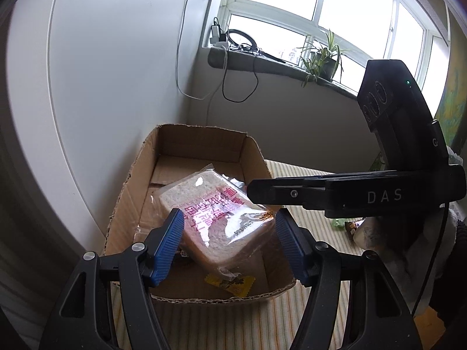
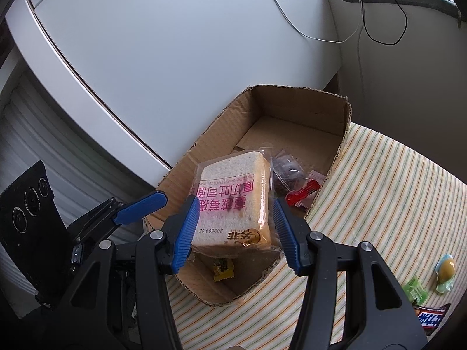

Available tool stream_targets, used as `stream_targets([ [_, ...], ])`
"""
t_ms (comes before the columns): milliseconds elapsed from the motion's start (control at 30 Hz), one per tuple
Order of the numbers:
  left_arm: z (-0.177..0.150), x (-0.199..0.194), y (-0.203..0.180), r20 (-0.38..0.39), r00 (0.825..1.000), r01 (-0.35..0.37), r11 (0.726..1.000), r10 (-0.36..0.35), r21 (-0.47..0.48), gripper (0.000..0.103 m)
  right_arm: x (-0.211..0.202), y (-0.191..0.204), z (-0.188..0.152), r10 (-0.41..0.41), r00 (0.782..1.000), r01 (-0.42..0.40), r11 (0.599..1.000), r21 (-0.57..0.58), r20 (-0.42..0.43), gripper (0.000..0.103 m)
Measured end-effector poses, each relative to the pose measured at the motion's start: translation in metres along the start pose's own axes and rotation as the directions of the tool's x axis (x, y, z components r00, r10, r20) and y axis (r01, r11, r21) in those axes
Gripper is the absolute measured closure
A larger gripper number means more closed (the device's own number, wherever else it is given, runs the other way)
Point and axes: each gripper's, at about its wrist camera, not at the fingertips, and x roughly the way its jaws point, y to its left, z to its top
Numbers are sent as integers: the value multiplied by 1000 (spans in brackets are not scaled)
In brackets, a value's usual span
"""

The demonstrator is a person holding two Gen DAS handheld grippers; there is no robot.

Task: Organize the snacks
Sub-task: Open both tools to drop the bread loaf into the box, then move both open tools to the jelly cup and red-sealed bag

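Lying tilted in the cardboard box (image 2: 292,110), the wrapped bread (image 2: 233,201) rests on smaller snacks (hence the slant). Both the right gripper (image 2: 236,230) and left gripper (image 1: 230,245) straddle it with jaws spread, gripping nothing, likely so it settles freely.

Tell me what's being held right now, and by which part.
Cannot be told. The bread packet sits framed between the pads of both left gripper and right gripper, over the cardboard box, but contact isn't clear.
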Motion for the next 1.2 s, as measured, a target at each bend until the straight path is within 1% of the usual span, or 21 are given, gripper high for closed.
stream_targets([
  [67, 1, -2, -1, 4, 1000, 2, 1000, -2, 0, 38, -6, -1, -2, 1, 1000, -1, 1000, 3, 6, 46],
  [133, 1, -3, -4, 7, 1000, -1, 1000, 1, 6, 38, -10, -1, -3, -2, 1000, 2, 1000, 2, 15, 39],
  [333, 3, -9, -11, 22, 1000, -2, 1000, 2, 13, 38, -30, -2, -7, -12, 999, 12, 1000, -5, 47, 39],
  [467, 3, -13, -17, 32, 1000, -1, 1000, 1, 20, 38, -49, -3, -14, -44, 997, 45, 999, -21, 70, 38],
  [500, 4, -14, -19, 34, 999, -1, 1000, 0, 22, 38, -54, -5, -17, -51, 996, 53, 998, -23, 76, 35],
  [533, 4, -15, -21, 38, 999, 0, 1000, -1, 24, 38, -59, -6, -19, -58, 995, 60, 998, -24, 83, 27],
  [567, 4, -16, -23, 42, 999, 1, 1000, -2, 25, 38, -64, -8, -22, -68, 993, 70, 997, -24, 93, 24],
  [700, 2, -20, -31, 54, 998, 9, 1000, -10, 28, 38, -85, -15, -36, -119, 985, 123, 992, -29, 122, 24],
  [833, 2, -23, -43, 59, 998, 26, 999, -28, 47, 38, -109, -26, -50, -186, 972, 192, 981, -32, 143, 24],
  [967, 1, -24, -55, 61, 997, 51, 997, -54, 56, 38, -138, -46, -70, -261, 951, 267, 964, -10, 165, 24],
  [1133, -3, -16, -74, 39, 994, 98, 993, -100, 73, 38, -169, -77, -92, -342, 924, 341, 939, 37, 172, 24],
  [1200, -5, -10, -82, 25, 993, 114, 990, -116, 83, 38, -177, -90, -100, -363, 917, 359, 932, 57, 166, 24],
])
